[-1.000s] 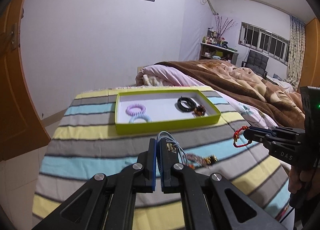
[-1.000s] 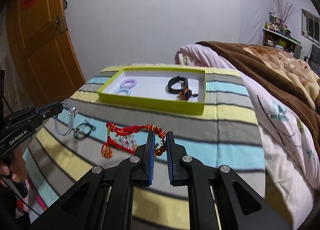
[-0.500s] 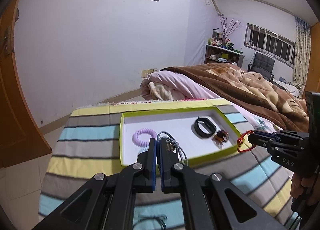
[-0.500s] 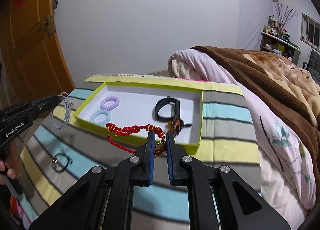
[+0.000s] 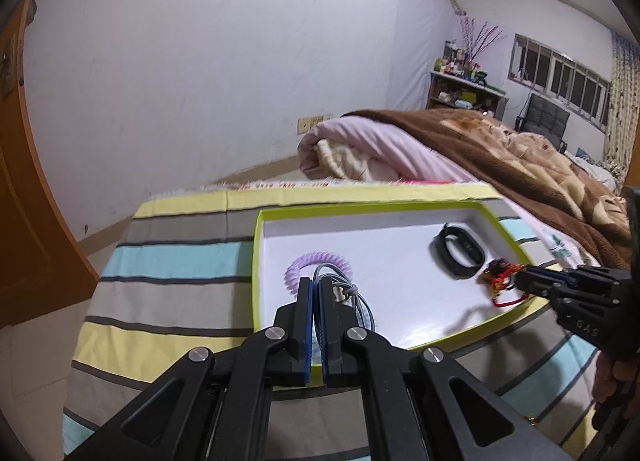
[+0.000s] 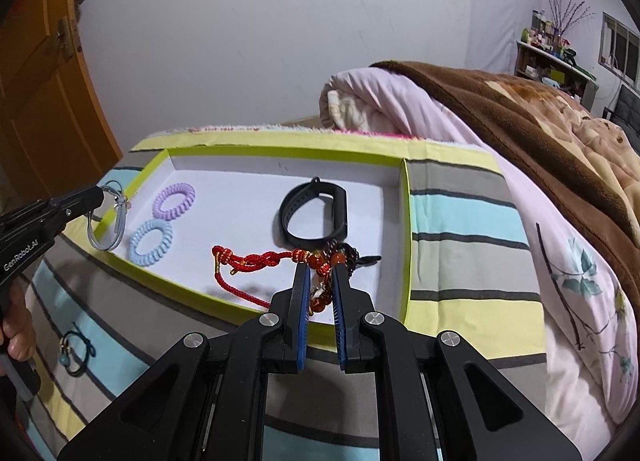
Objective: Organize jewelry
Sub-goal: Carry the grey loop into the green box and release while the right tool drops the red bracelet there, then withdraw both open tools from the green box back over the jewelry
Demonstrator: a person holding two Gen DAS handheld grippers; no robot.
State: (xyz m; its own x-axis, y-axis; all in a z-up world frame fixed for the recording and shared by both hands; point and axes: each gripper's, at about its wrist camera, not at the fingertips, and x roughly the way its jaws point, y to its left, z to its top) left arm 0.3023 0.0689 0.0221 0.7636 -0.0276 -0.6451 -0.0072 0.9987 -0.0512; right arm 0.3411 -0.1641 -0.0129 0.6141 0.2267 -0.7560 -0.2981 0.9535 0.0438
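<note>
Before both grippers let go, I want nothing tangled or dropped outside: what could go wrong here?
The red cord bracelet in the right gripper hangs close to the dark bead bracelet and black band; released there, it may tangle with them. The grey cord bracelet in the left gripper dangles across the tray edge, so it could land half outside.

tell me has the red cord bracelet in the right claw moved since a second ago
Yes. The red cord bracelet went from over the striped cloth to over the green tray, beside the black band.

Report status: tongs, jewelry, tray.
Left tongs shut on grey cord bracelet; right tongs shut on red beaded cord bracelet. Both over green tray. Teal bracelet remains outside.
</note>
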